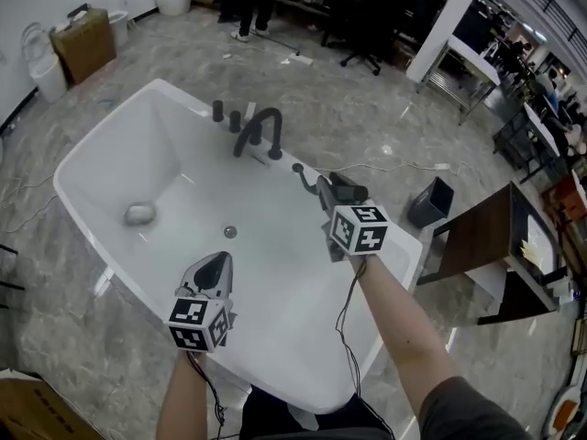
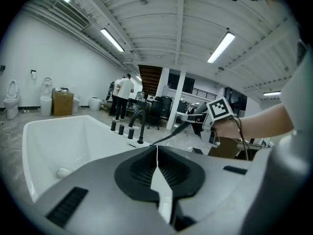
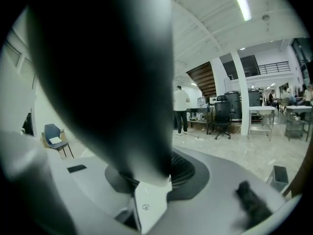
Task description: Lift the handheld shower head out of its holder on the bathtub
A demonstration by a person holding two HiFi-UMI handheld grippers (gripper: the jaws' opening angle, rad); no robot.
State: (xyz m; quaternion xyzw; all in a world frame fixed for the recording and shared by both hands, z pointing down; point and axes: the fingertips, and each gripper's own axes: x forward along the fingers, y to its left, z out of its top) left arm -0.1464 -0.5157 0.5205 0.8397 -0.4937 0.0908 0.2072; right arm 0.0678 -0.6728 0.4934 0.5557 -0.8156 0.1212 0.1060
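No legible word, brand or number anywhere. Only black-and-white square patterns, not lettering, on the left cube (image 1: pixel 196 324) of the left gripper (image 1: pixel 218 260) and on the right cube (image 1: pixel 359 229) of the right gripper (image 1: pixel 327 191). Dark print on the cardboard box (image 1: pixel 37 415) at the lower left corner of the head view, too blurred to read.

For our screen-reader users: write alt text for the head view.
The right gripper holds a dark shower head over a white bathtub's rim, near the black faucet. The left gripper, shut and empty, hovers over the tub.
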